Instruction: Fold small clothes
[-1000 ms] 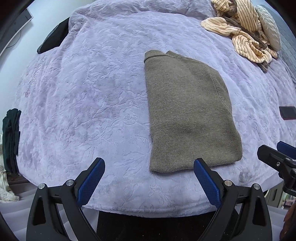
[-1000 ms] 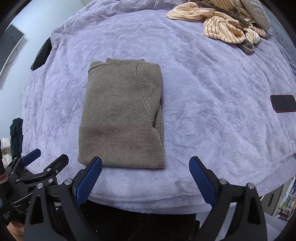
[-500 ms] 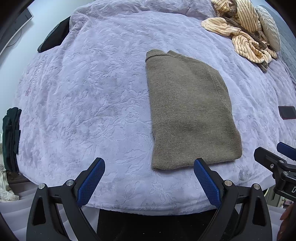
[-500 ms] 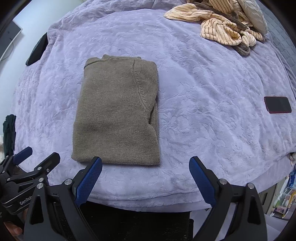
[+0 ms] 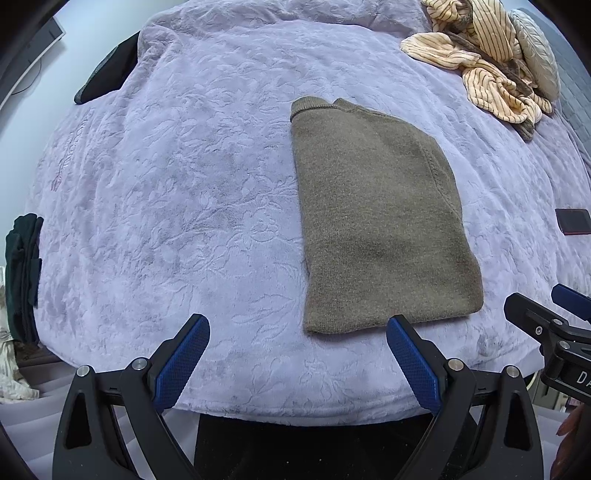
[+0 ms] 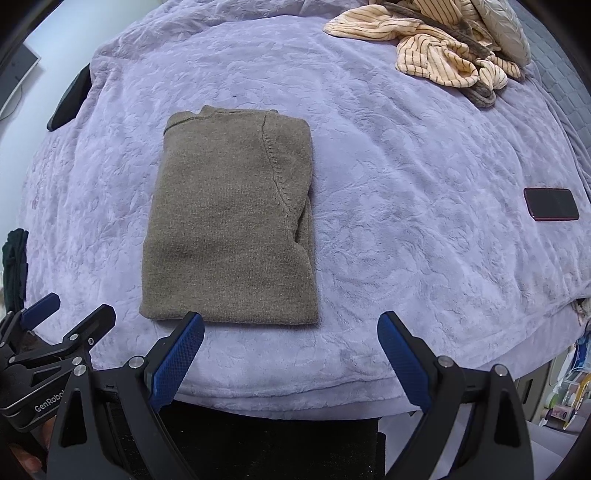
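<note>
- The olive-brown sweater [image 5: 384, 218] [image 6: 231, 221] lies folded into a neat rectangle on the lilac embossed blanket [image 5: 177, 206] [image 6: 413, 236], its collar end away from the cameras and its hem end close to the blanket's near edge.
- A curved sleeve seam runs down the right part of the sweater, and a folded layer shows under that side edge.
- The left gripper [image 5: 297, 332] hovers just short of the sweater's hem, its blue-padded fingers [image 5: 183, 360] spread wide apart and holding nothing; the right-hand finger sits at the hem's lower edge in the picture, but whether it touches the knit I cannot tell.
- The right gripper [image 6: 290, 328] hangs by the same hem, fingers [image 6: 404, 360] likewise wide apart and empty; its left-hand finger overlaps the hem's lower edge in its view.
- Each gripper appears at the edge of the other's view, on either side of the sweater's near end.
- A heap of cream striped clothes [image 5: 480, 62] [image 6: 428, 48] lies well beyond the sweater, to its far right, with a pale cushion [image 5: 535, 55] [image 6: 498, 29] against it.
- A dark phone [image 5: 574, 220] [image 6: 551, 204] in a reddish case rests flat on the blanket, well to the right of the sweater.
- A dark flat item [image 5: 107, 74] [image 6: 70, 99] sits at the blanket's far-left edge, well apart from the sweater; what it is I cannot tell.
- Dark green fabric [image 5: 22, 273] [image 6: 14, 266] hangs beyond the blanket's left edge.
</note>
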{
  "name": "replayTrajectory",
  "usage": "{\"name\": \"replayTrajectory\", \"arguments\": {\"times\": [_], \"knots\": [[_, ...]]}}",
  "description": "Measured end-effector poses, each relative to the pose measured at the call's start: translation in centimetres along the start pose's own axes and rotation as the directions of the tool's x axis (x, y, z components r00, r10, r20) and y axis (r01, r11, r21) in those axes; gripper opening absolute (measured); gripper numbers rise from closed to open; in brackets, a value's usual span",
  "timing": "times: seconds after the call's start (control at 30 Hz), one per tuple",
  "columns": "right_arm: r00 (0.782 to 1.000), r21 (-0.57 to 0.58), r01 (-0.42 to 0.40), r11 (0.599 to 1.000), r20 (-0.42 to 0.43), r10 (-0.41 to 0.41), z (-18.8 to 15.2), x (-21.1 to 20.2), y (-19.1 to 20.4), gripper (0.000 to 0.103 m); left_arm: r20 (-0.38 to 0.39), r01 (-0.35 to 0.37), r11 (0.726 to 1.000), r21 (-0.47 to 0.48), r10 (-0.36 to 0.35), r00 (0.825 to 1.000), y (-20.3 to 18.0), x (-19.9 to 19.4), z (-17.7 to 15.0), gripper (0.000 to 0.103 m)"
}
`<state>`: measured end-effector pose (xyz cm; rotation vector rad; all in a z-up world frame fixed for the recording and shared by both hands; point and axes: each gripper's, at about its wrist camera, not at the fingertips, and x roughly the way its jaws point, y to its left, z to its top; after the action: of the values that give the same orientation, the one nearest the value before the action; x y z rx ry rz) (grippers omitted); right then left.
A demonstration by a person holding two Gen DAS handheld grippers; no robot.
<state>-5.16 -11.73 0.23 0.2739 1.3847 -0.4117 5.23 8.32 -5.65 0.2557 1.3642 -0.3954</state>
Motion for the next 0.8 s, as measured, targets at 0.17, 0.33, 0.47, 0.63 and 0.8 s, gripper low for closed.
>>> {"name": "replayTrajectory", "arguments": {"times": [0.17,0.33,0.47,0.63,0.8], "knots": [[1.0,0.004,-0.008,1.0,-0.003,0.008,-0.04,0.02,0.0,0.096,-0.002,0.001,1.0,0.004,-0.001,1.0,0.08,0.01,0.03,0.097],[1.0,0.003,-0.009,1.0,-0.006,0.009,-0.16,0.14,0.21,0.096,-0.001,-0.004,1.0,0.019,0.004,1.0,0.03,0.06,-0.02,0.097],[1.0,0.004,-0.011,1.0,-0.007,0.011,-0.14,0.17,0.22,0.096,0.005,-0.007,1.0,0.025,0.007,1.0,-0.13,-0.01,-0.01,0.097],[1.0,0.005,-0.011,1.0,-0.008,0.011,-0.16,0.19,0.24,0.096,0.002,-0.001,1.0,0.019,0.001,1.0,0.0,0.08,0.11,0.097],[1.0,0.005,-0.014,1.0,-0.01,0.014,-0.21,0.34,0.42,0.096,0.0,-0.003,1.0,0.021,0.003,1.0,-0.01,0.18,0.12,0.097]]}}
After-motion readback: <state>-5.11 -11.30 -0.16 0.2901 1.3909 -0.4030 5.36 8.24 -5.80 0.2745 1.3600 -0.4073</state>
